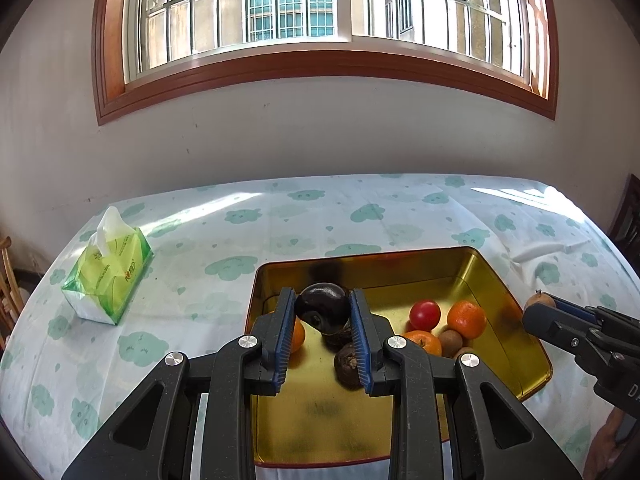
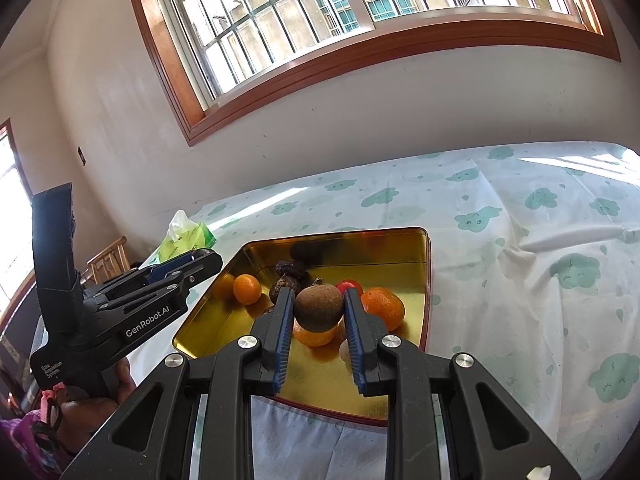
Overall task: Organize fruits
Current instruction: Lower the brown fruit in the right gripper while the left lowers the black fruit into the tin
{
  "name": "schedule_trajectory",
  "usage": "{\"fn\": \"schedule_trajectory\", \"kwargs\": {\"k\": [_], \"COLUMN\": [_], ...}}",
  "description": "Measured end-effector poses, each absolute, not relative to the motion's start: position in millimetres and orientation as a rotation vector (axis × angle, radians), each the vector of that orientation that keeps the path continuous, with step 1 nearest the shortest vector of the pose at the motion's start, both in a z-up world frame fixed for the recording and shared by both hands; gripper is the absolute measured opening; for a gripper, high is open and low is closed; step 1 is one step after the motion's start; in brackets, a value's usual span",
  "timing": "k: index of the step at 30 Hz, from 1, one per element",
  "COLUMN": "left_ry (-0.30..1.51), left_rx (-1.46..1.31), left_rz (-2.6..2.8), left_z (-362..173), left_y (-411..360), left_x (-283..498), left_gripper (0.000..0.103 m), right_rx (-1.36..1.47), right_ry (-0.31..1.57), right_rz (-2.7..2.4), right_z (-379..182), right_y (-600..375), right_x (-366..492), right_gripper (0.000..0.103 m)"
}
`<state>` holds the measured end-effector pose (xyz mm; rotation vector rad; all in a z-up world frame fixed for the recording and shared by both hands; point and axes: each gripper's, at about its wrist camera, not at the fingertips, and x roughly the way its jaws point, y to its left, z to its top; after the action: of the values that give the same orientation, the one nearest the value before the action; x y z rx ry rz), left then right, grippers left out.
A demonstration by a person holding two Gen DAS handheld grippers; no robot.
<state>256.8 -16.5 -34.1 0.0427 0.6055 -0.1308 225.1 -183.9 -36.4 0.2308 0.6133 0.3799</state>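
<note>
Gold-coloured tin tray [image 1: 516,300] is sitting on the cloud-print desk [image 1: 280,224], already holding oranges [image 1: 466,319], a red fruit [image 1: 425,314] and brown ones. Left tool [image 1: 322,312] is pinching a dark purple fruit [image 1: 322,306] over it; right tool [image 2: 316,310] is pinching a brown fruit [image 2: 319,307], possibly a kiwi. Both are awaiting placement.
</note>
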Motion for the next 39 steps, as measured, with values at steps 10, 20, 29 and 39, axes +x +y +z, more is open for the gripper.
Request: {"fn": "schedule_trajectory", "kwargs": {"k": [10,20,29,39], "left_ry": [0.603,0.601,0.602,0.605], "left_rx": [0.051,0.063,0.07,0.073], "left_rz": [-0.127,-0.13,-0.132,-0.132], "left_z": [-36.5,-39.2,-40.5,-41.7], "left_y": [-16.3,-16.9,-17.6,-17.8], "left_x": [266.8,276.2,280.5,284.1], "left_gripper": [0.028,0.028,0.028,0.028], "right_rx": [0.234,0.231,0.228,0.225], "right_ry": [0.619,0.628,0.632,0.634], "right_rz": [0.379,0.381,0.383,0.385], "right_z": [-38.8,-43.7,-46.2,-47.2], "right_y": [-180.2,-176.4,-174.6,-172.1], "right_x": [236.8,244.7,249.0,252.2], "right_gripper": [0.023,0.023,0.023,0.023]}}
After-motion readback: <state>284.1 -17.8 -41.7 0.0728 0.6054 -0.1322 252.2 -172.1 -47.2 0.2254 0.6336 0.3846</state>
